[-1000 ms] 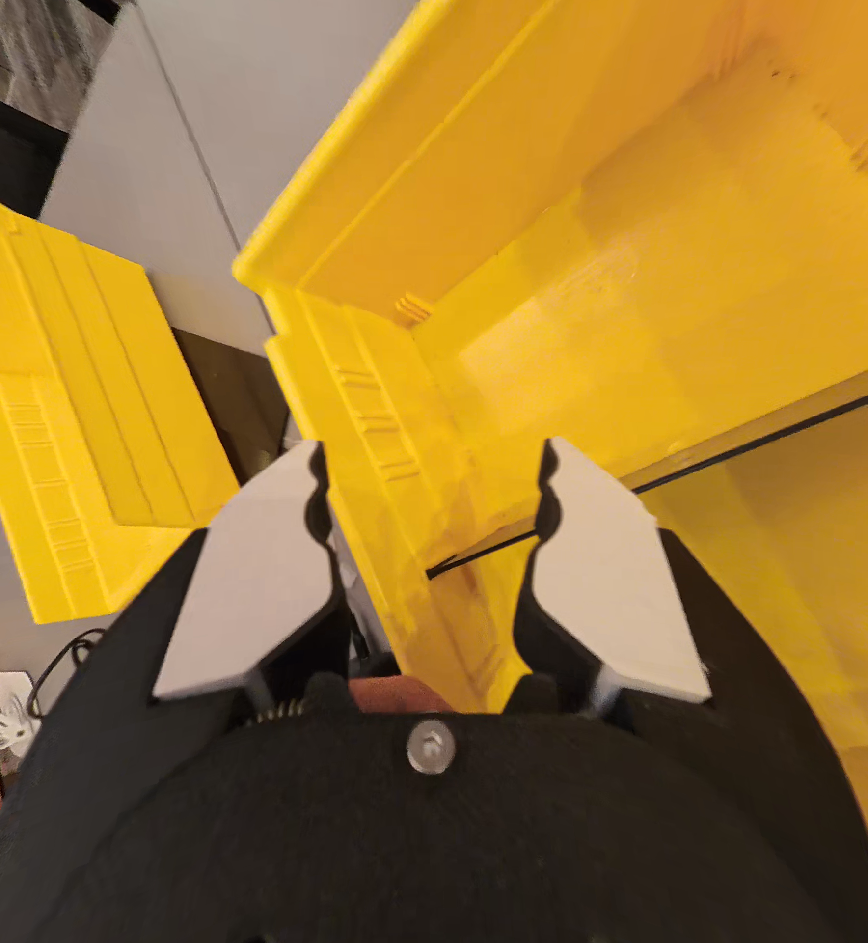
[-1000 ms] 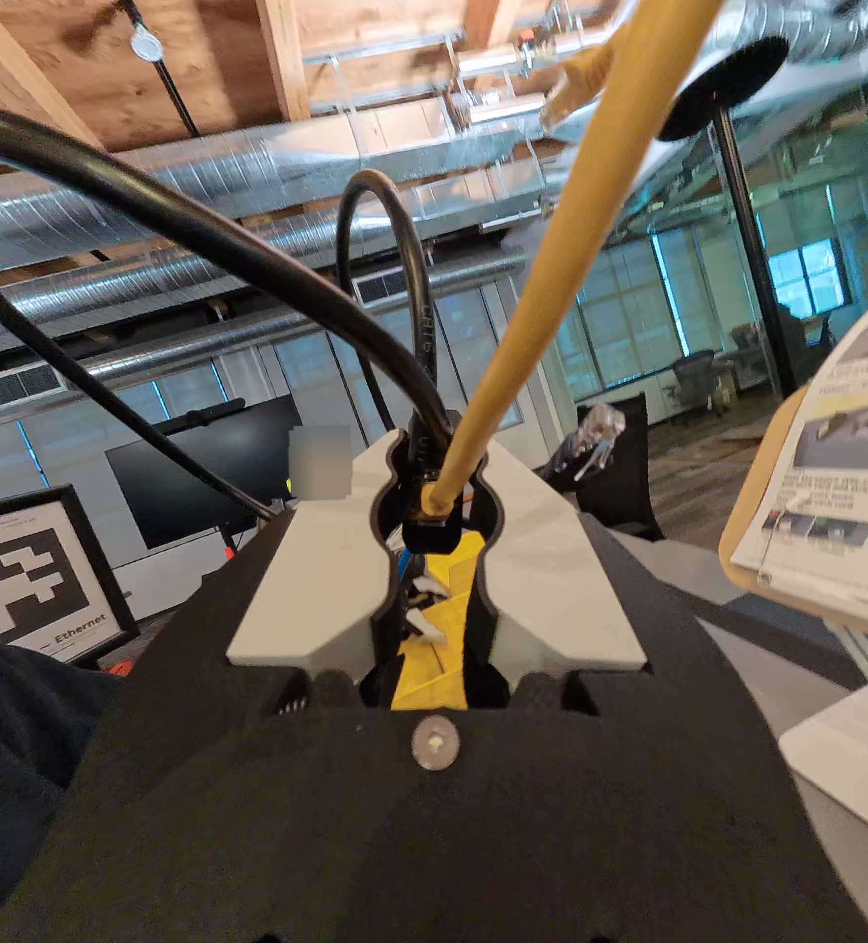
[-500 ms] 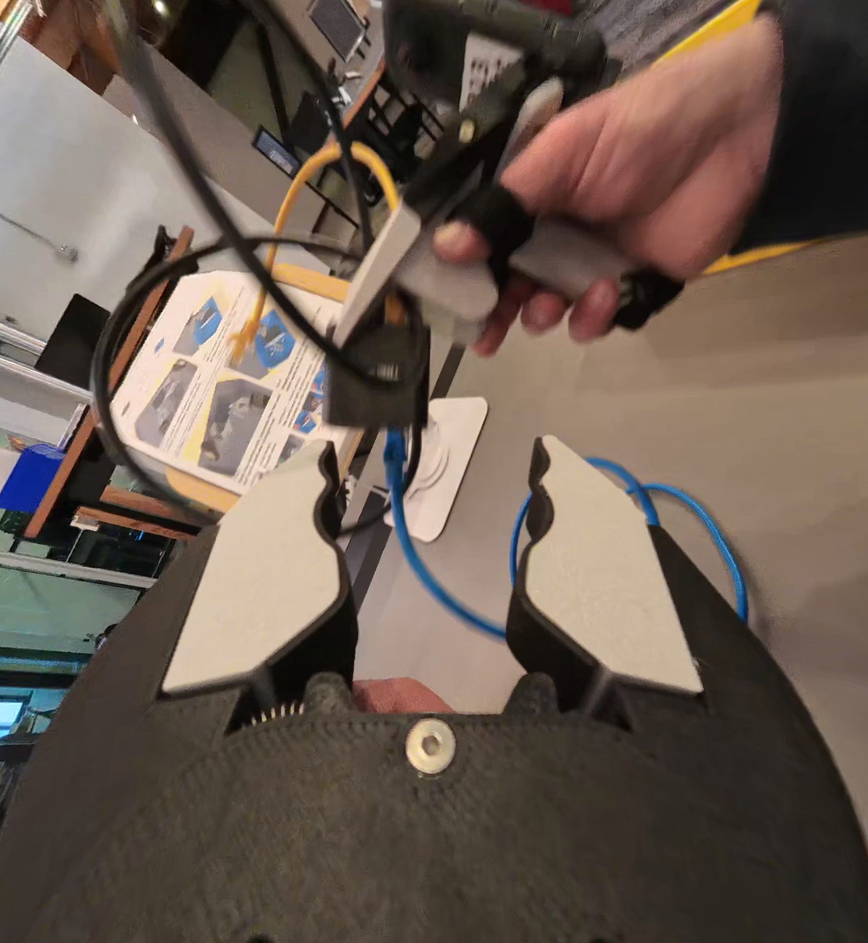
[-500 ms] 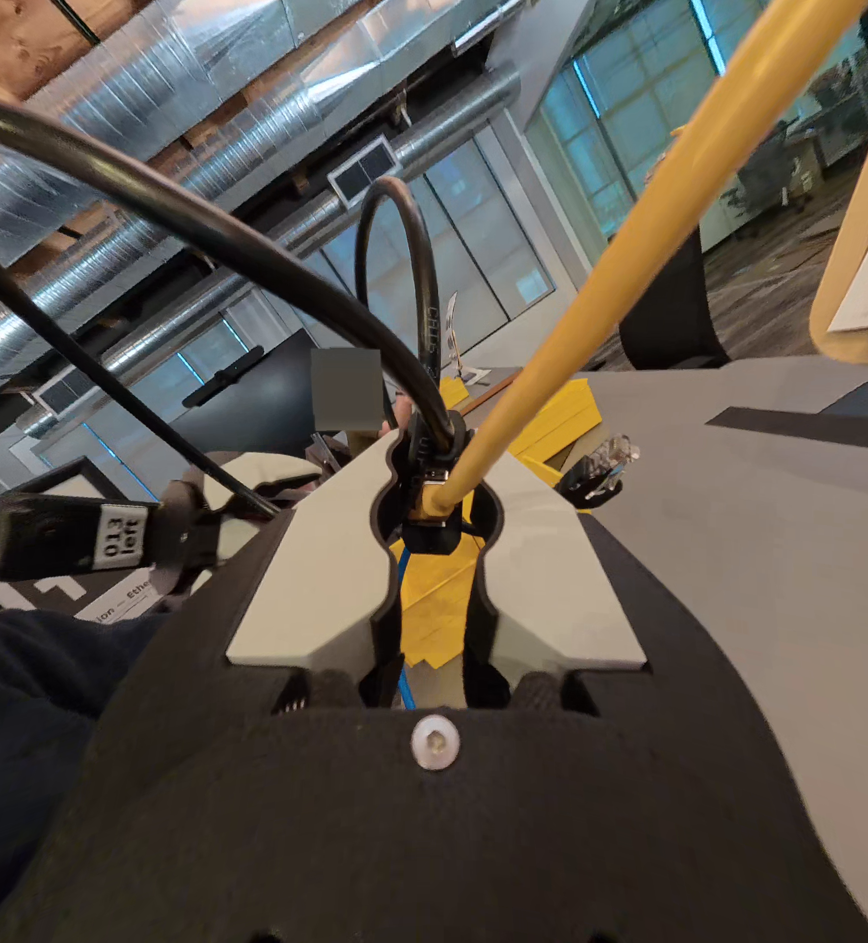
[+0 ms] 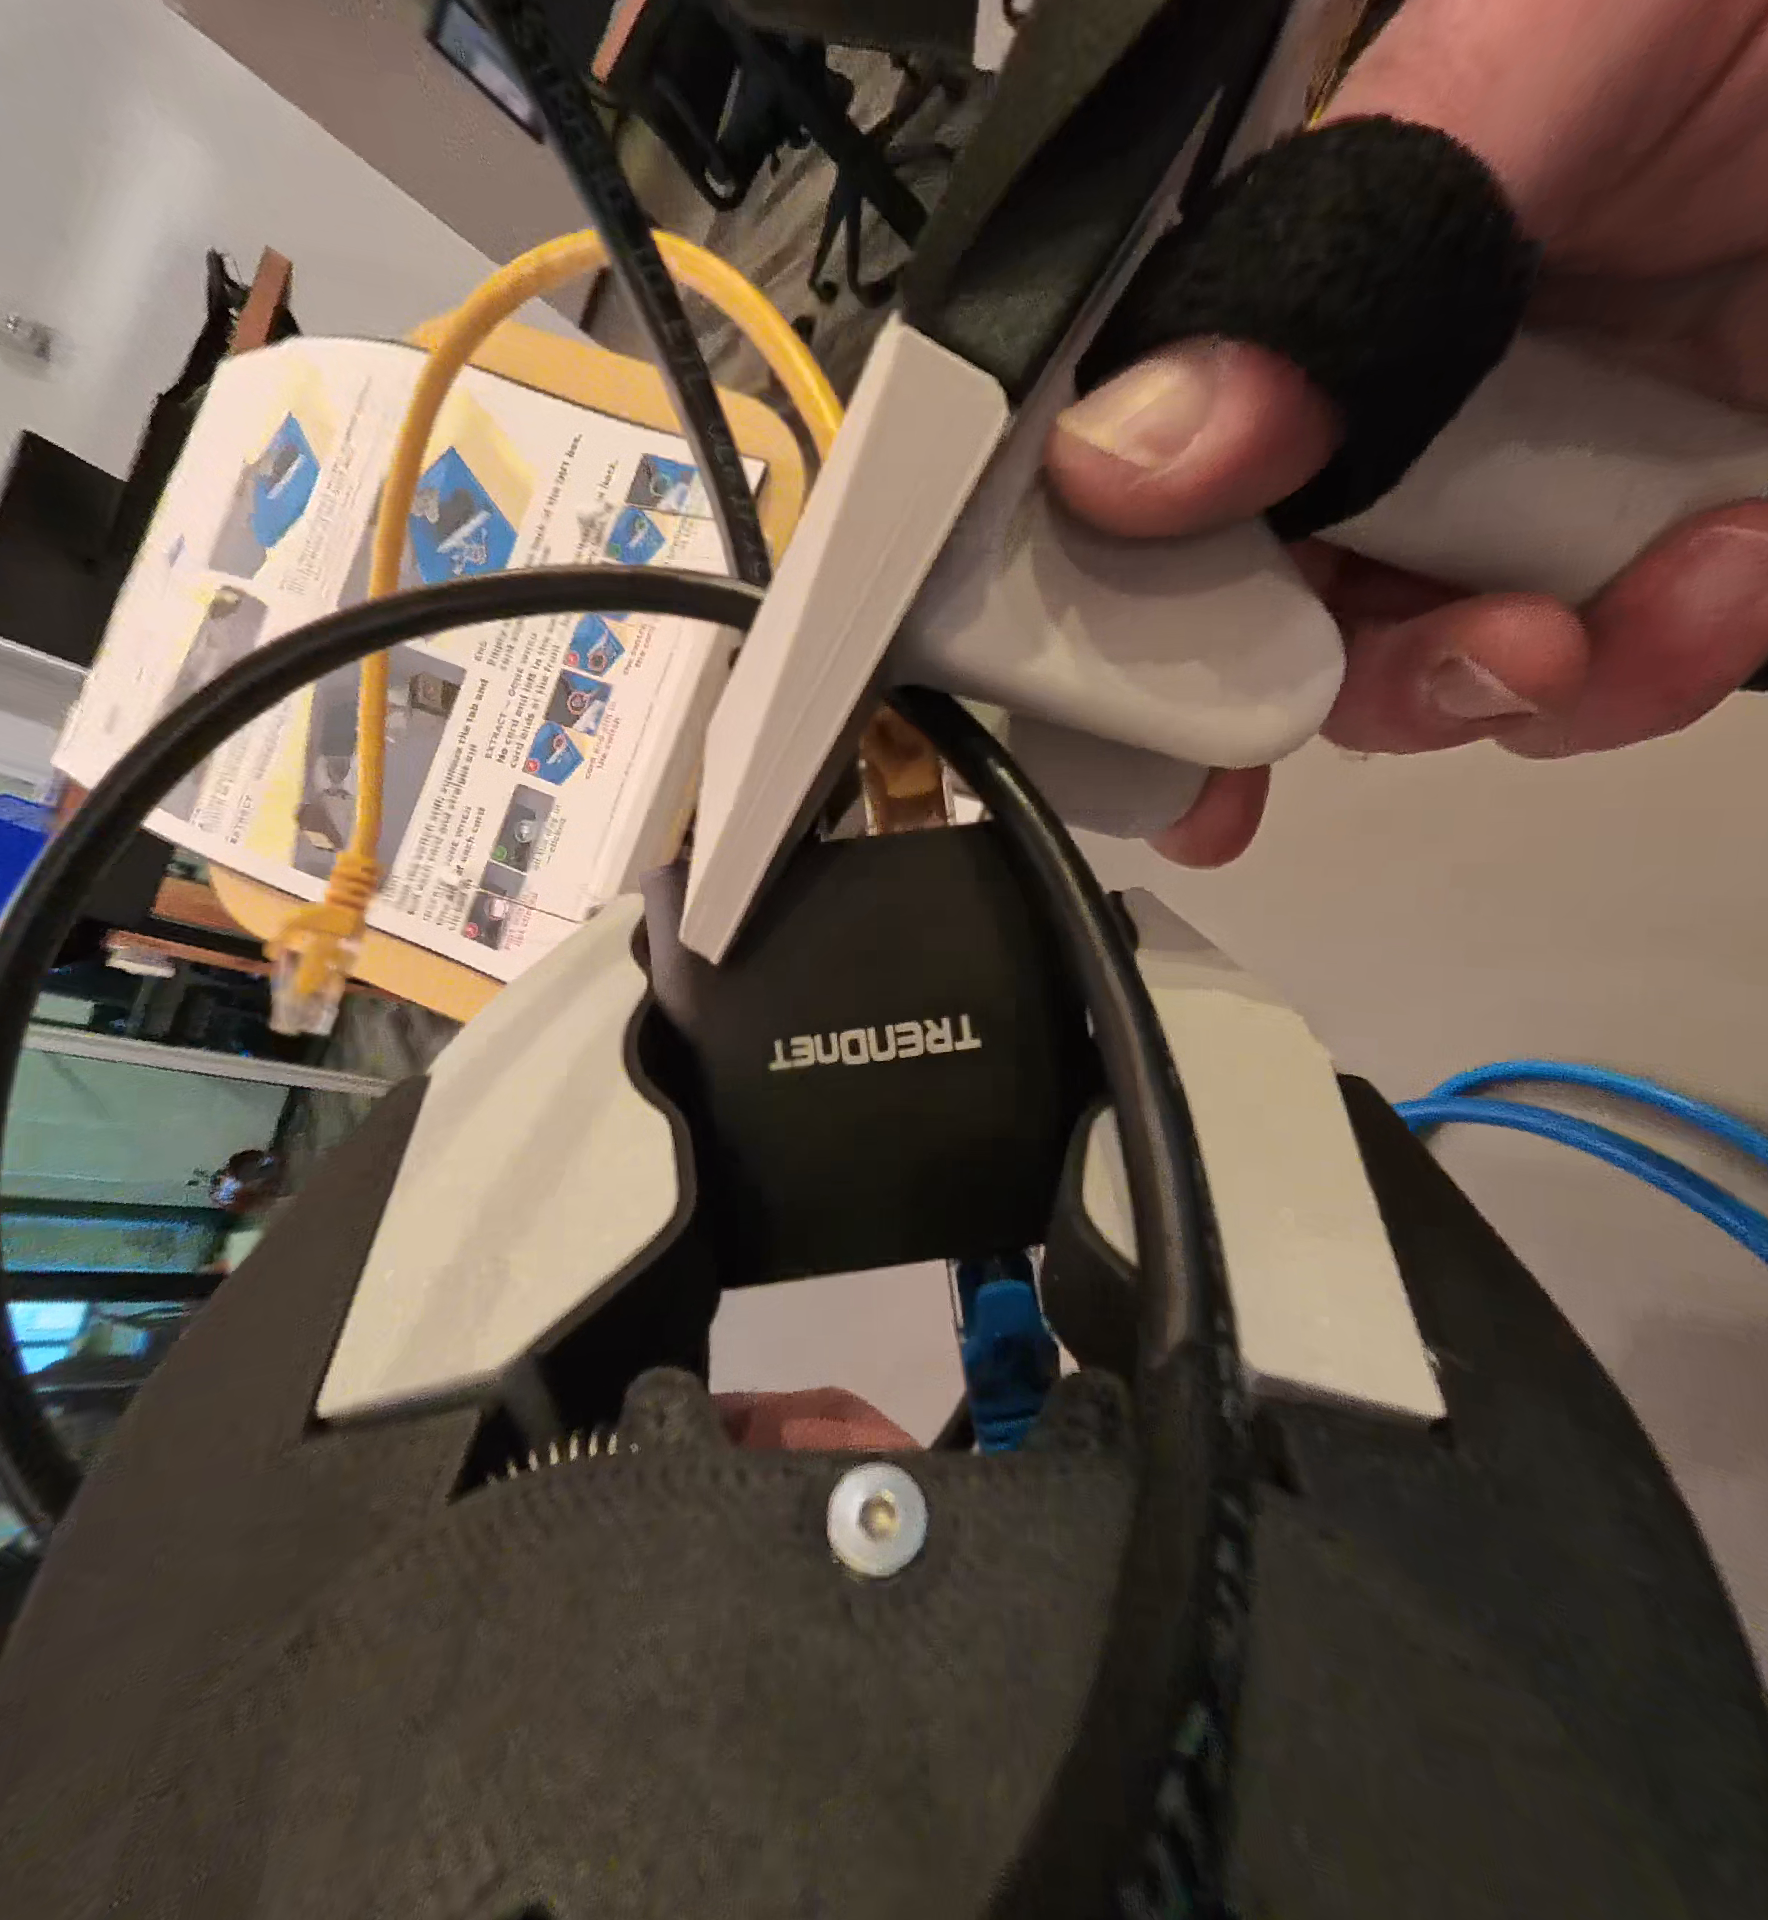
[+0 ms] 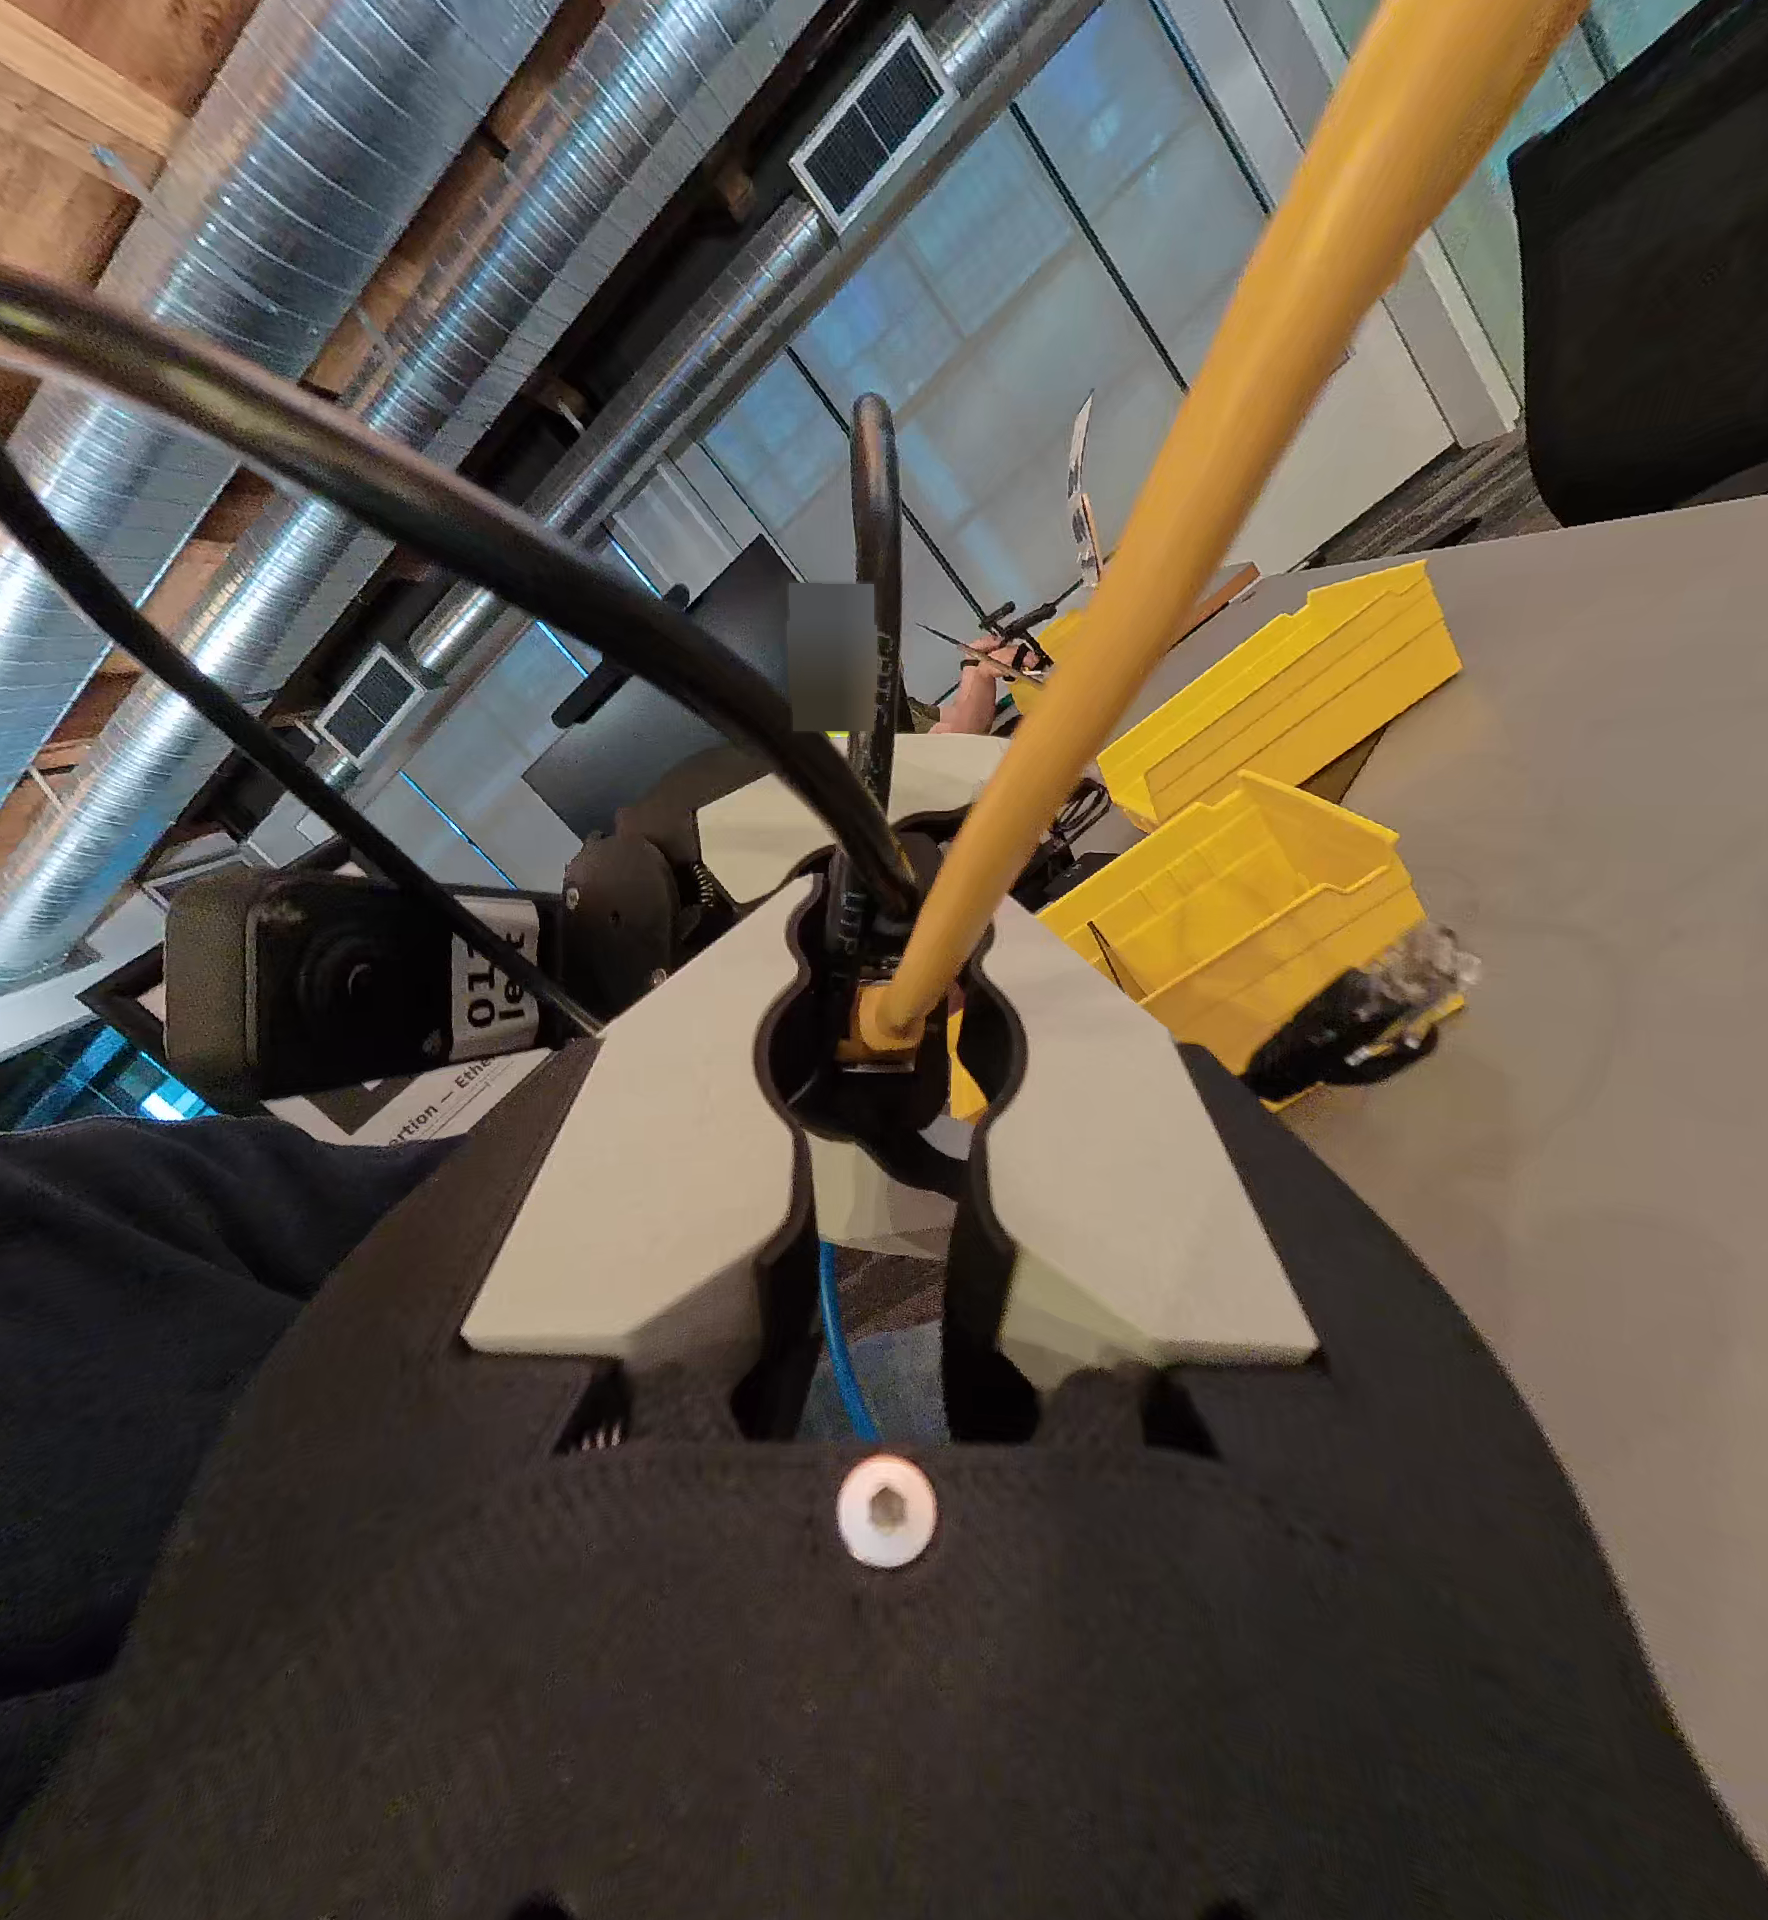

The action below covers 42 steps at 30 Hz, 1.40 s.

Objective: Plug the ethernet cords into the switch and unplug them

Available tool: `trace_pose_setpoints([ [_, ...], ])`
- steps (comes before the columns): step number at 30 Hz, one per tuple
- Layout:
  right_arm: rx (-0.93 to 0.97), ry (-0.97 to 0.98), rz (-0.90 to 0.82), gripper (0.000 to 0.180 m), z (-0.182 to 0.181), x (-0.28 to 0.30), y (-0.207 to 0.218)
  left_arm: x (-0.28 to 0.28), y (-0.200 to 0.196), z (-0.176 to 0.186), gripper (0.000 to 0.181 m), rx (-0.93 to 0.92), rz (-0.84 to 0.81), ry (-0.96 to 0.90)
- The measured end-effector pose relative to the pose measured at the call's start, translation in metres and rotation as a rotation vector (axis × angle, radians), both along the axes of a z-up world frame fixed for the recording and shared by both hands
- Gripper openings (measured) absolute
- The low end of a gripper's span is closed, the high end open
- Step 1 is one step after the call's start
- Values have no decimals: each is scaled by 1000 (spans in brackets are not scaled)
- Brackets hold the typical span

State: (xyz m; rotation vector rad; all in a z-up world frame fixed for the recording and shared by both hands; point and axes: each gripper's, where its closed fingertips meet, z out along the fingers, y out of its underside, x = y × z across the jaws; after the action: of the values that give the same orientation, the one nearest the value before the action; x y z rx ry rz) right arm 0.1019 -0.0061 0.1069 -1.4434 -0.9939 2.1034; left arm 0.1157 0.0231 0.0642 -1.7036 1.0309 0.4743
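L gripper has its jaws apart w/ the black switch sitting between the grey pads; left pad looks to touch the switch's side, right pad is partly behind a black cord, so can't tell if it's a real clamp or just bracketing. Switch is held off the grey table, printed face toward the L cam and upside down in that view, its port edges facing up and down in the picture: top edge toward the R gripper, bottom edge toward the L gripper's body.

R gripper comes at the switch from above in L view, held by a hand w/ black finger straps. Its jaws are near together, pinched at the top edge of the switch where the yellow plug sits; can't tell exactly what the pads bear on.

Yellow ethernet cord runs up out of that top edge, arcs over, and its free plug hangs down at left, plug pointing down. Black ethernet cord loops wide to the left; its clear plug lies by the yellow bins. Blue ethernet cord has a plug at the switch's bottom edge, the rest trailing right over the table.

Instruction sheet stands tilted behind.
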Motion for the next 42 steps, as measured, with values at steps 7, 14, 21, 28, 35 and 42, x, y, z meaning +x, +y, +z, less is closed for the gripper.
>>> trace_pose_setpoints([
  [7, 15, 21, -11, 22, 0, -3, 0, -5, -7, -2, 76, -109, -53, -51],
  [14, -38, 43, -28, 20, 3, -2, 3, -10, -8, 3, 80, -56, -69, -48],
  [21, -57, 42, -13, 20, 3, -1, 2, -9, -11, 8, 74, 82, -111, -108],
  [28, 77, -7, -8, 42, -5, 5, -1, -11, -16, 0, 73, -41, -129, -210],
  [35, 618, -175, -232, 25, -27, 45, 26, -32, -27, -8, 74, -220, -131, -468],
  [42, 1258, -326, -234, 22, -45, 50, -4, -27, -41, -26, 73, -426, -191, -612],
])
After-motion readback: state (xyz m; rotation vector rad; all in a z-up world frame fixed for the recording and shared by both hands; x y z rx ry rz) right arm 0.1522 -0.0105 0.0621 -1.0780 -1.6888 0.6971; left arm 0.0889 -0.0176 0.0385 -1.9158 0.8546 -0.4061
